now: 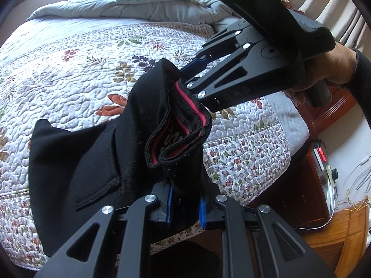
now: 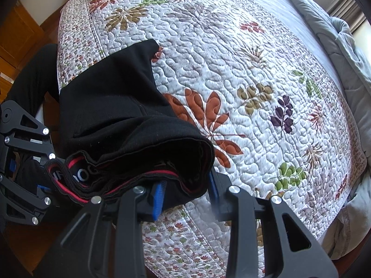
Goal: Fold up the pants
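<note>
The black pants (image 1: 92, 153) lie bunched on the floral quilt, their red-lined waistband (image 1: 180, 134) lifted between both grippers. In the left wrist view my left gripper (image 1: 185, 206) is shut on one end of the waistband, its blue pads (image 1: 169, 206) pressing the cloth. My right gripper (image 1: 189, 76) comes in from the upper right and pinches the other end. Seen from the right wrist, my right gripper (image 2: 185, 192) is shut on a thick fold of the pants (image 2: 111, 97), and my left gripper (image 2: 39, 176) holds the band at the left edge. One black leg (image 2: 32, 76) hangs off the bed.
The quilted bedspread (image 2: 255, 69) covers the bed, with a crumpled grey duvet (image 1: 143, 2) at its far end. A person's hand and dark sleeve (image 1: 334, 67) hold the right gripper. Beside the bed stand a wooden nightstand (image 1: 310, 185) with a red-lit device (image 1: 321, 155) and cables, over a wooden floor (image 1: 343, 229).
</note>
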